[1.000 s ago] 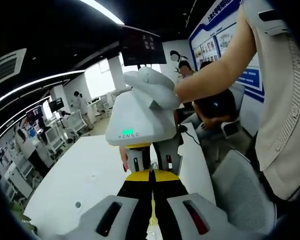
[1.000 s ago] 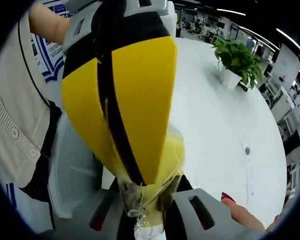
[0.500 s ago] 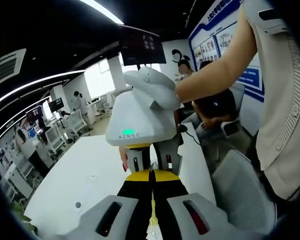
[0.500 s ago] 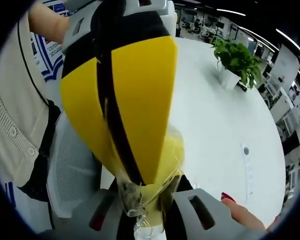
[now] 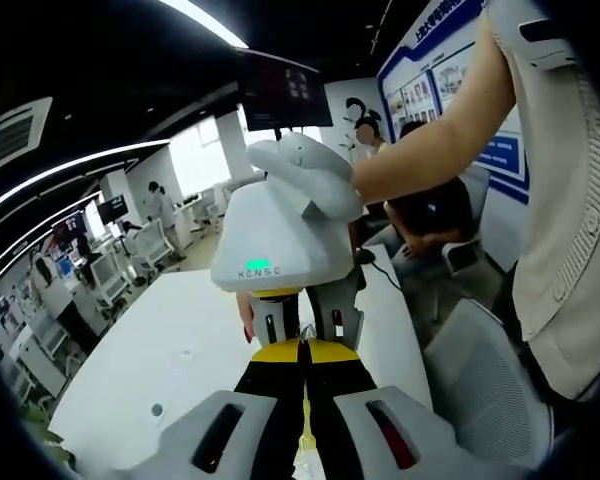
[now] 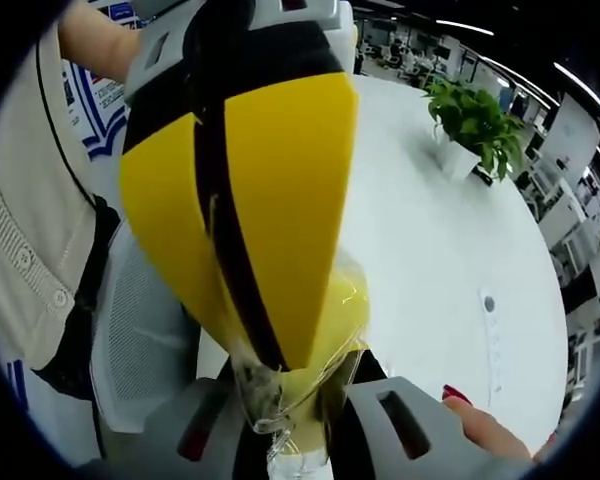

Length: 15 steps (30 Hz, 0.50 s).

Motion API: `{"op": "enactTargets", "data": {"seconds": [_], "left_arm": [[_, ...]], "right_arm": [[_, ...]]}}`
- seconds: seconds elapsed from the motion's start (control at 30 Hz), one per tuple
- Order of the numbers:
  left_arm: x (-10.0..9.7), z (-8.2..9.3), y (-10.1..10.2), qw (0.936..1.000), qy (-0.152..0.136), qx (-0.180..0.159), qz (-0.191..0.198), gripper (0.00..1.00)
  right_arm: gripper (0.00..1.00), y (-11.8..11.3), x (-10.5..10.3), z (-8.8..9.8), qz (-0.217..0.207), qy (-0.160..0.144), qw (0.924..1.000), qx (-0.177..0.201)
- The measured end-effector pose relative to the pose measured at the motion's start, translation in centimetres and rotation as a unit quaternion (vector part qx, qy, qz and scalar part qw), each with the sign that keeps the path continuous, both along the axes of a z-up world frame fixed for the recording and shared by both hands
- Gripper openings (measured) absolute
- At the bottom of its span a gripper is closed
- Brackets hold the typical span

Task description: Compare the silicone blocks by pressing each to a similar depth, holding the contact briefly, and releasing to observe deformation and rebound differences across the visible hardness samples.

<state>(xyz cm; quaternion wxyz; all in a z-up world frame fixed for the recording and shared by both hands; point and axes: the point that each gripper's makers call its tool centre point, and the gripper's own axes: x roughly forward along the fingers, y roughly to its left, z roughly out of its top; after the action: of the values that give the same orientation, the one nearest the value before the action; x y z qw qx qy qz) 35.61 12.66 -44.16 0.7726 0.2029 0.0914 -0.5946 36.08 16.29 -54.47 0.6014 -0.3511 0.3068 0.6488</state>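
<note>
Both claws meet tip to tip above the worktop (image 6: 450, 230). Left claw (image 5: 302, 352): jaws pressed together on a thin translucent yellow piece (image 5: 306, 440), presumably a silicone sample. Right claw (image 6: 285, 425): jaws pinch the same clear-yellow piece (image 6: 335, 310) at its lower end.

The sample lies directly between the two claws, its long axis along both claw axes, so neither is nearer.

Hidden: the left claw's yellow pads cover most of the sample in the right gripper view. Other hardness samples cannot be made out.
</note>
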Motion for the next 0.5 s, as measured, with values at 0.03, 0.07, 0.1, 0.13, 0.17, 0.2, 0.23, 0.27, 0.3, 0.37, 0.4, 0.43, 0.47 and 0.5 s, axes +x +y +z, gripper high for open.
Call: {"op": "enactTargets", "data": {"seconds": [0.03,0.07,0.1,0.13,0.17,0.2,0.23,0.27,0.3,0.37,0.4,0.43,0.47,0.5], "left_arm": [[0.00,-0.02,0.00,1.0000,0.001,0.000,0.000,0.00],[-0.01,-0.05,0.01,1.0000,0.002,0.000,0.000,0.00],[0.00,-0.10,0.02,1.0000,0.001,0.002,0.000,0.00],[-0.01,-0.13,0.02,1.0000,0.001,0.002,0.000,0.00],[-0.03,-0.16,0.02,1.0000,0.002,0.002,0.000,0.00],[-0.04,-0.16,0.03,1.0000,0.003,0.002,0.001,0.00],[-0.02,-0.14,0.03,1.0000,0.004,0.001,0.003,0.00],[-0.02,-0.12,0.03,1.0000,0.006,0.001,0.003,0.00],[-0.01,-0.11,0.03,1.0000,0.006,0.001,0.003,0.00],[0.04,-0.07,0.04,1.0000,0.007,0.000,0.005,0.00],[0.04,-0.04,0.04,1.0000,0.008,-0.001,0.005,0.00],[0.05,-0.03,0.04,0.9999,0.009,-0.002,0.005,0.00],[0.07,-0.04,0.05,0.9999,0.009,-0.002,0.005,0.00],[0.07,-0.05,0.04,0.9999,0.010,-0.002,0.005,0.00]], "right_arm": [[0.06,-0.01,-0.02,-0.01,0.000,0.001,1.0000,-0.001],[0.06,-0.02,-0.06,-0.05,0.000,0.003,1.0000,-0.001],[0.06,-0.03,0.01,-0.10,0.000,0.001,1.0000,-0.002],[0.06,-0.07,-0.03,-0.14,0.000,0.001,1.0000,-0.004],[0.06,-0.07,-0.06,-0.16,0.002,0.001,1.0000,-0.004],[0.06,-0.06,-0.08,-0.17,0.002,0.002,1.0000,-0.004],[0.07,-0.04,-0.07,-0.15,0.002,0.002,1.0000,-0.003],[0.07,-0.03,-0.08,-0.12,0.002,0.003,1.0000,-0.002],[0.07,-0.02,-0.11,-0.09,0.003,0.005,1.0000,-0.001],[0.07,0.00,-0.05,-0.05,0.003,0.004,1.0000,0.000],[0.07,0.00,-0.08,-0.03,0.003,0.005,1.0000,0.000],[0.07,0.03,-0.05,0.00,0.004,0.003,1.0000,0.001],[0.07,0.03,-0.07,-0.01,0.005,0.003,1.0000,0.001],[0.07,0.01,-0.11,-0.02,0.005,0.004,1.0000,0.001]]}}
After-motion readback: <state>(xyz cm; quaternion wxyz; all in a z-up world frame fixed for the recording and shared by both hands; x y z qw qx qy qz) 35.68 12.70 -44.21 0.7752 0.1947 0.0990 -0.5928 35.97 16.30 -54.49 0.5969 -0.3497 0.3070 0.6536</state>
